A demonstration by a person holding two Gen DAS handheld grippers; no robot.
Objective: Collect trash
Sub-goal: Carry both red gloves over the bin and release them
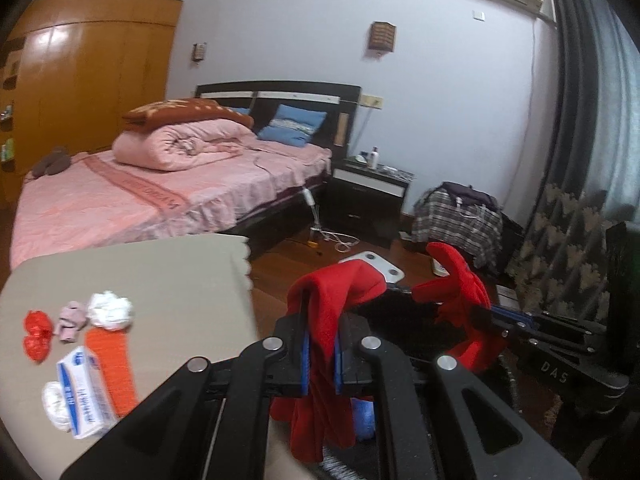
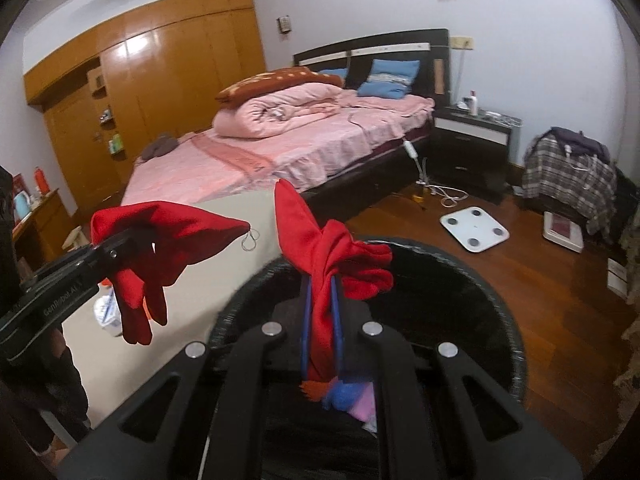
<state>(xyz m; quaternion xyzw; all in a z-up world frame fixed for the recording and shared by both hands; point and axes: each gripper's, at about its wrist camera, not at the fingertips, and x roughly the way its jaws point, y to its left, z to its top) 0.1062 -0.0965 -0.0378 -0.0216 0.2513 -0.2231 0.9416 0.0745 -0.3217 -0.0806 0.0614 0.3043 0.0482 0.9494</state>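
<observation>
We are gripping a red cloth (image 1: 320,320) in the left tongs (image 1: 320,356) and a second red cloth (image 2: 332,264) in the right tongs (image 2: 320,320), both shut tight on the fabric and hanging above the black bin (image 2: 460,280). We are judging the drop: centre each cloth inside the bin rim before releasing. More trash (image 1: 108,312) is lying on the bench (image 1: 180,280) beside the bin.
</observation>
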